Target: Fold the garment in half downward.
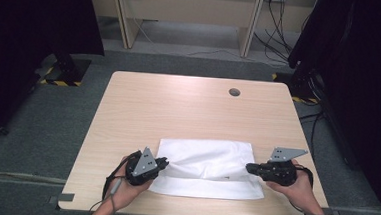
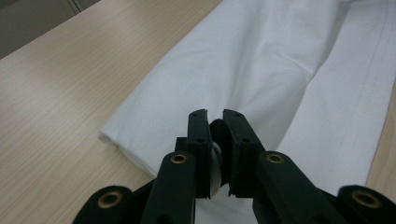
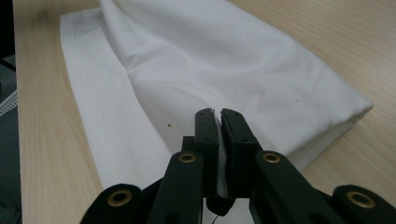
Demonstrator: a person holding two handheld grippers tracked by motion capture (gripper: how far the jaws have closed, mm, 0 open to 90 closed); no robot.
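Note:
A folded white cloth [image 1: 207, 166] lies on the near half of the wooden table [image 1: 188, 107]. My left gripper [image 1: 166, 164] is at the cloth's left edge, shut on a fold of the white cloth [image 2: 261, 70] that bunches between its jaws. My right gripper [image 1: 249, 167] is at the cloth's right edge, shut on the cloth [image 3: 210, 70] too, with white fabric pinched between its pads. The upper layer is drawn into a ridge between the two grippers, and a lower layer lies flat toward the front edge. A hand holds each gripper from below.
A round cable hole [image 1: 234, 92] sits at the table's far right. Beyond the table are a wooden desk frame [image 1: 184, 12] and cables [image 1: 278, 27] on the floor. Dark stands [image 1: 65, 70] flank the far corners.

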